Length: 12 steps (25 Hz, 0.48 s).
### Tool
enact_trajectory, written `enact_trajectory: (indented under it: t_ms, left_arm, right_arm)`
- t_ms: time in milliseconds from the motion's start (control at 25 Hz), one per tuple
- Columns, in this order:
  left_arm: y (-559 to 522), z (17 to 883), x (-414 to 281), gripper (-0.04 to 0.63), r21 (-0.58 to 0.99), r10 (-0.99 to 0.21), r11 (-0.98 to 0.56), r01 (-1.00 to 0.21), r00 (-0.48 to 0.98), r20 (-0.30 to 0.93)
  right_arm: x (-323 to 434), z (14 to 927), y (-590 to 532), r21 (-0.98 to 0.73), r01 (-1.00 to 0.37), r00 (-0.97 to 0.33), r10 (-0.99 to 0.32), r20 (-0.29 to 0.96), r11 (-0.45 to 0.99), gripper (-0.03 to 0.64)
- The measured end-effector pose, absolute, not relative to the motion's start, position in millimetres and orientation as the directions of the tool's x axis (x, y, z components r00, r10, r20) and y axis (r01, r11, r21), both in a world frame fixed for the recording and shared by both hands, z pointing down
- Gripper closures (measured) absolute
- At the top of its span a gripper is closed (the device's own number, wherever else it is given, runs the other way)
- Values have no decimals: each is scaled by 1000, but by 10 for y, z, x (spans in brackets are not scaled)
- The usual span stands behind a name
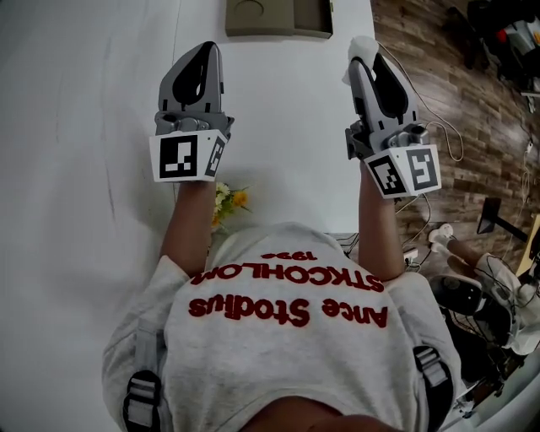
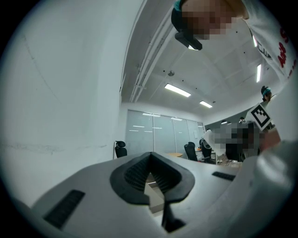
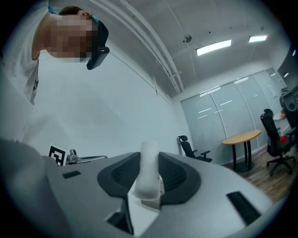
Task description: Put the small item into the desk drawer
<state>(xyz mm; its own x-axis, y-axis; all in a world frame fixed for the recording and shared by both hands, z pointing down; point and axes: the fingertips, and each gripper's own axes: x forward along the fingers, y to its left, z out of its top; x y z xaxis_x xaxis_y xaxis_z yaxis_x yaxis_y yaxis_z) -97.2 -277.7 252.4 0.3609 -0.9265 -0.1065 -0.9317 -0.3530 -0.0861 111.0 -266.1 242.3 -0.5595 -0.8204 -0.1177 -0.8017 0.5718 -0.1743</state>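
In the head view both grippers are held up level over the white desk. My right gripper is shut on a small white item that sticks out past its tips. In the right gripper view the same item stands upright, pinched between the dark pads of the right gripper. My left gripper is to its left, with its jaws together and nothing in them. The left gripper view shows that gripper with its pads meeting at the tip. A tan open box or drawer lies at the desk's far edge, between the two grippers.
A small bunch of yellow flowers sits near the person's chest. To the right of the desk is wooden floor with cables and equipment. The right gripper view shows a round table and office chairs by a glass wall.
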Motion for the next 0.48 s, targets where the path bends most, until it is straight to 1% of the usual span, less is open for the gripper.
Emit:
enact_trajectory:
  t_ms: [320,480]
  left_arm:
    - [-3180,3005,-925,589,-64,-938,-339,-939,342,-49]
    - [-3183,3238,-916,589,-60,-947,-320,-946,322,-25]
  right_arm:
    - [1138,2829,-3162,-208,-796,-568,-820,-69,568,491]
    - [1129,3075,-3327,-213,-797,-571,-820,-43,565,491]
